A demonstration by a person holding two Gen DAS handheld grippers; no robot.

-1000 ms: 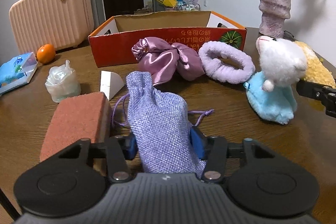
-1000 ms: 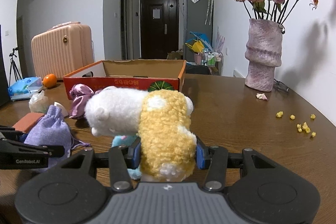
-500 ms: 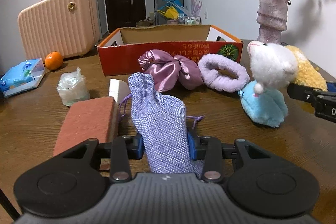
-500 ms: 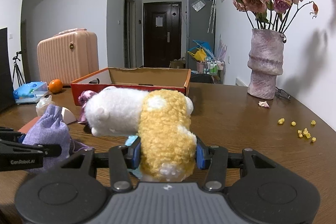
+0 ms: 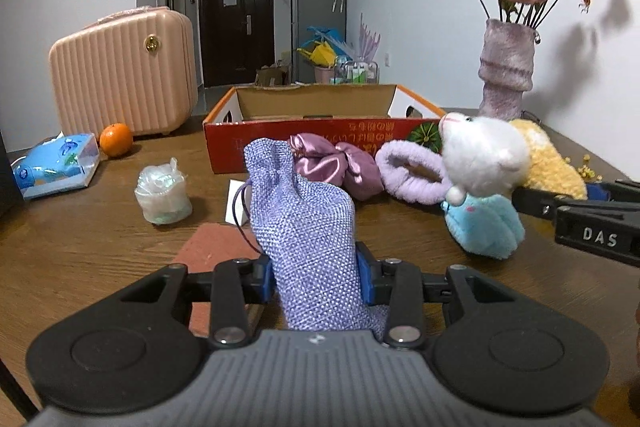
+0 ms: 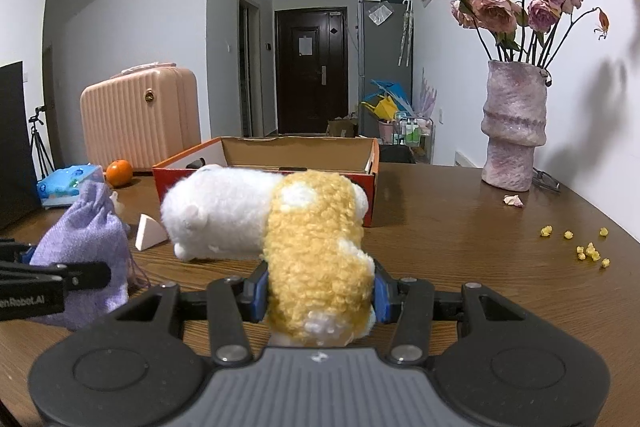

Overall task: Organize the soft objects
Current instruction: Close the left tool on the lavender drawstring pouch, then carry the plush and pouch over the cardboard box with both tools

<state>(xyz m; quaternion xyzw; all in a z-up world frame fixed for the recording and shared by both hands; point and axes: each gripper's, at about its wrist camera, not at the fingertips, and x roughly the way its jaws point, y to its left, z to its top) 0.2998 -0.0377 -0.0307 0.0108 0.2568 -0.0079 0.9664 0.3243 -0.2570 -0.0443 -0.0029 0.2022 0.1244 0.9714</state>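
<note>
Brown wooden surface (image 5: 92, 247) carries a tissue pack (image 5: 56, 165), an orange (image 5: 116, 139) and a cardboard box (image 5: 320, 115). Left tongs (image 5: 316, 277) pinch a lavender pouch (image 5: 308, 227), held above a terracotta sponge (image 5: 216, 247). Further right, the right tongs (image 6: 318, 293) pinch a white-and-yellow plush (image 6: 316, 251), raised in front of the box, left of a vase (image 6: 514, 131).

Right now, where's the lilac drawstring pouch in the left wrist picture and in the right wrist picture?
Left wrist view: lilac drawstring pouch stands at centre, clamped in the left claw, reaching toward the cardboard box.
Right wrist view: the pouch is at the left edge, beside the white and yellow plush toy.
Shared landmark: the cardboard box behind it in both.
</note>
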